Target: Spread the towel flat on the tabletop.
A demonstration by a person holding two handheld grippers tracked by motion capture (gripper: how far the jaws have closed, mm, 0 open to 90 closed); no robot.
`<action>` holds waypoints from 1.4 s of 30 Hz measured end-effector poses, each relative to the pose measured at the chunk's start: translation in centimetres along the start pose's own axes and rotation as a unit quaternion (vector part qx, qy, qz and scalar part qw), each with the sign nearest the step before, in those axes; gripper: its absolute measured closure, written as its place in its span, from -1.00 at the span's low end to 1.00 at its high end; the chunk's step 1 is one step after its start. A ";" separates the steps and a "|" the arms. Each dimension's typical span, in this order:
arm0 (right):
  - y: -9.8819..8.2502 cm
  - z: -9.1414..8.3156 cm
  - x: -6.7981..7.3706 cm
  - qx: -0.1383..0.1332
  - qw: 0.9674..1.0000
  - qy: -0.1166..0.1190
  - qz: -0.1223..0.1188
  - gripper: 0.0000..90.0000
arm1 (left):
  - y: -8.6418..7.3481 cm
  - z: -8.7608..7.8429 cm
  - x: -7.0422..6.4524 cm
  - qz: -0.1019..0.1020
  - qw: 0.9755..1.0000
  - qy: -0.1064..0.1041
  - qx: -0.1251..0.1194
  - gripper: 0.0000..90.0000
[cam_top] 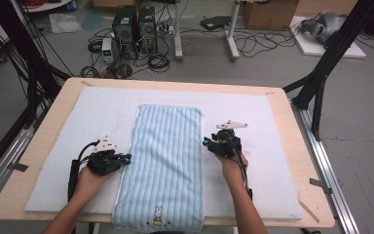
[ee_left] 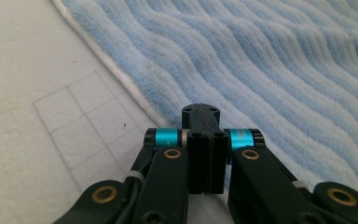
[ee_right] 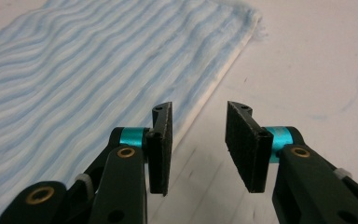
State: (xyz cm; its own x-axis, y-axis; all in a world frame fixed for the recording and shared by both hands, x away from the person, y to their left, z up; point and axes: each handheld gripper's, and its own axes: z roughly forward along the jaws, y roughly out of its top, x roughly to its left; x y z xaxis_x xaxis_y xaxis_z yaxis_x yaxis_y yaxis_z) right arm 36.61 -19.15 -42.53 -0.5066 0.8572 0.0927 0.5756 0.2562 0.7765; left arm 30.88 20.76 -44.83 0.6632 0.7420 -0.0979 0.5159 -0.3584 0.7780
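A light wooden table [cam_top: 292, 161] carries a white padded mat [cam_top: 102, 107], and on the mat lies a blue striped towel [cam_top: 168, 161], flat and already doubled lengthways into a long strip, its near end with a small rabbit motif [cam_top: 158, 216] hanging just over the table's front edge. Judging from that narrow shape, one lengthwise fold looks done, and any crosswise folding into a compact packet is probably left; no corner is lifted at present. The left gripper [cam_top: 123, 159] sits at the towel's left edge about halfway along, and its own view shows the jaws pressed together with nothing visibly caught between them, the white hem [ee_left: 135, 88] lying just beyond the tips. The right gripper [cam_top: 207, 143] hovers beside the towel's right edge, jaws parted and empty, the hem running just left of the left pad [ee_right: 163, 149] over bare mat. Both edges would need a fresh grasp.
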 end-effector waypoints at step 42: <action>-3.8 -5.7 -1.1 -0.039 0.999 0.006 -0.017 -0.73 | 1.3 -2.3 5.1 -0.038 0.984 -0.022 -0.172 -0.59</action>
State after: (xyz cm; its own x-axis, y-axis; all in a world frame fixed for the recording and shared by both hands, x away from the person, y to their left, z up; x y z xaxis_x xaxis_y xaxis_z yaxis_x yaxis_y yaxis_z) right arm 31.30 -23.64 -42.04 -0.5331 0.8430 0.0724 0.5069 0.2497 0.8251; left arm 33.64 25.39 -42.88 0.6565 0.7316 -0.1841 0.3553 -0.0846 0.9309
